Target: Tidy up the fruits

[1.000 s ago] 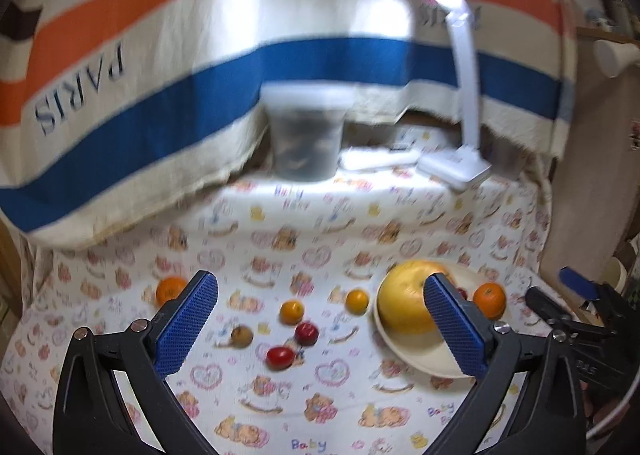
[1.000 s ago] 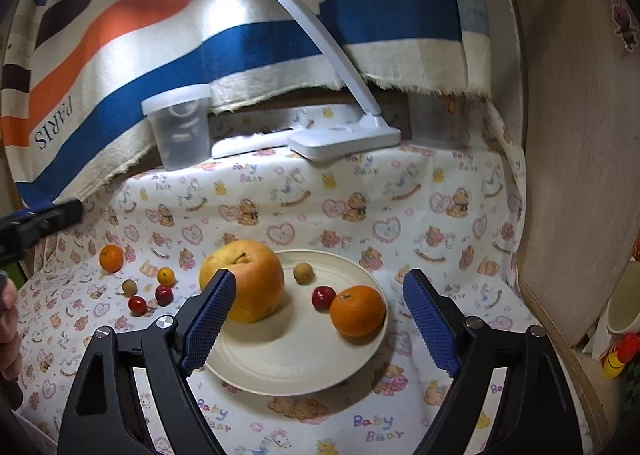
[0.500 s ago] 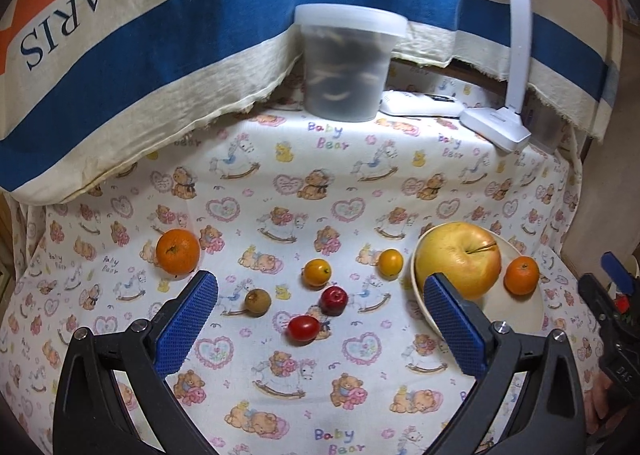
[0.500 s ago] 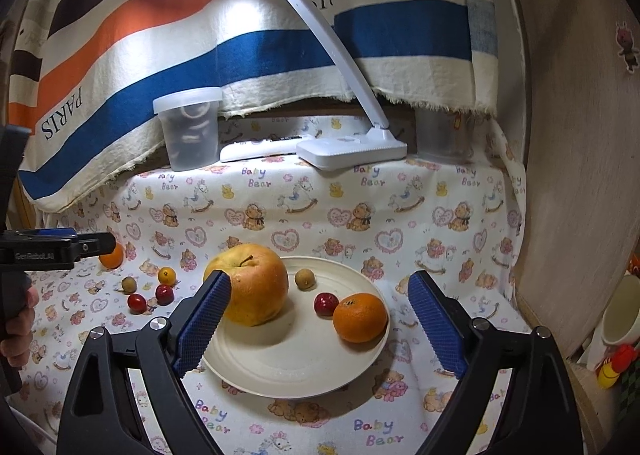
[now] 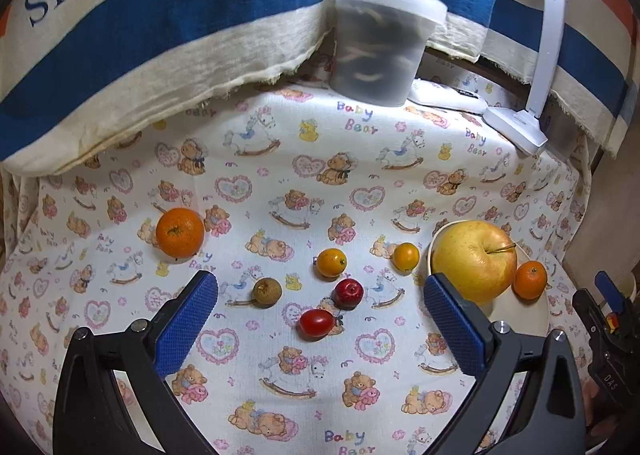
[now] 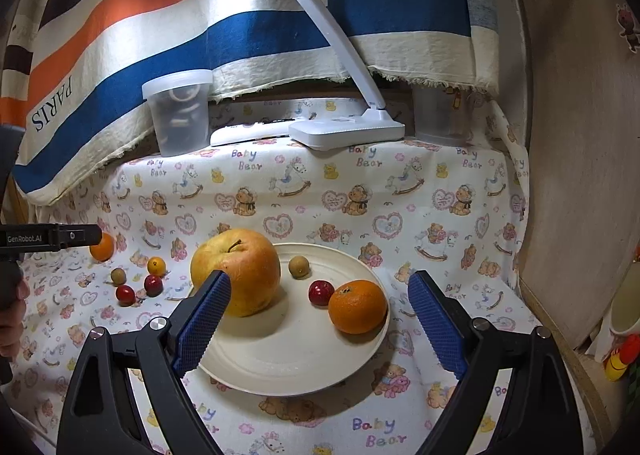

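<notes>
A cream plate [image 6: 280, 371] sits on the teddy-bear cloth [image 6: 320, 191] and holds four fruits: a big yellow apple [image 6: 236, 271] at its left side, a small brown fruit [image 6: 299, 266] behind, a small red fruit [image 6: 321, 292] near the middle and, just right of it, an orange [image 6: 357, 307] near the right rim. The red fruit and the orange look as if they touch, though the angle makes that hard to be sure of.

Left of the plate, loose fruit lies on the cloth: a second orange [image 5: 179, 232] farthest out, then a brown fruit [image 5: 267, 292], two small yellow-orange ones [image 5: 331, 262] [image 5: 405, 257], a dark red round one [image 5: 348, 293] and a red oval tomato [image 5: 316, 323], the last two close together.

The left gripper [image 5: 320, 331] hangs over this loose group, blue pads wide apart, nothing between them; the tomato and red fruit lie in the gap below. The right gripper [image 6: 320, 327] hovers over the plate, also spread wide and empty, its left pad in front of the apple.

At the back stand a lidded tub [image 6: 178, 115], a white desk lamp [image 6: 344, 127] with a white remote [image 6: 248, 133] beside its base, and a striped towel [image 6: 120, 55] hanging behind.
</notes>
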### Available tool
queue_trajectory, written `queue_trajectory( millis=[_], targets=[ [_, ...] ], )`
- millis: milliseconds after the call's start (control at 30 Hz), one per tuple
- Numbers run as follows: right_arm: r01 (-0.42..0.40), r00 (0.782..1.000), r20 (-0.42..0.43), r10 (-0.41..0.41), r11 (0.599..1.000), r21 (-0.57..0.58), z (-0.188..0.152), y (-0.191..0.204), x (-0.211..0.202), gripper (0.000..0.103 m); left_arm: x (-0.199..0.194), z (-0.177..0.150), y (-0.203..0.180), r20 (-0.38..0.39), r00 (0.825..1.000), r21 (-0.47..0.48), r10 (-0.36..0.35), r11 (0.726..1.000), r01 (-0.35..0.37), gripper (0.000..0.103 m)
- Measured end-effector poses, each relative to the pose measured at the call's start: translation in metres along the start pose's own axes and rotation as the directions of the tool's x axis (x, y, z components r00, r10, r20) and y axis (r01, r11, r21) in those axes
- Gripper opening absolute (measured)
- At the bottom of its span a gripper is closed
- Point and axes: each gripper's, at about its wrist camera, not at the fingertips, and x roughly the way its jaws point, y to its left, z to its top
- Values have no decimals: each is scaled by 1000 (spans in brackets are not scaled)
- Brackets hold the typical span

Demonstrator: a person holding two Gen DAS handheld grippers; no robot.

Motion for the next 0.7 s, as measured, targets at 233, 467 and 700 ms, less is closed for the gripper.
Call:
queue_trajectory(
  millis=[233, 467, 700],
  targets=[
    [-7, 1000, -28, 6, 999, -45, -6, 10, 8, 91, 13, -2, 8, -41, 999, -34, 2, 999, -3, 102],
    [-18, 999, -35, 16, 998, -68, -10, 20, 9, 91, 27, -6, 8, -86, 995, -41, -42, 998, 38, 87],
    [-45, 997, -65, 42, 998, -42, -10, 16, 13, 91, 39, -11, 10, -156, 987, -62, -32, 998, 23, 66]
  ],
)
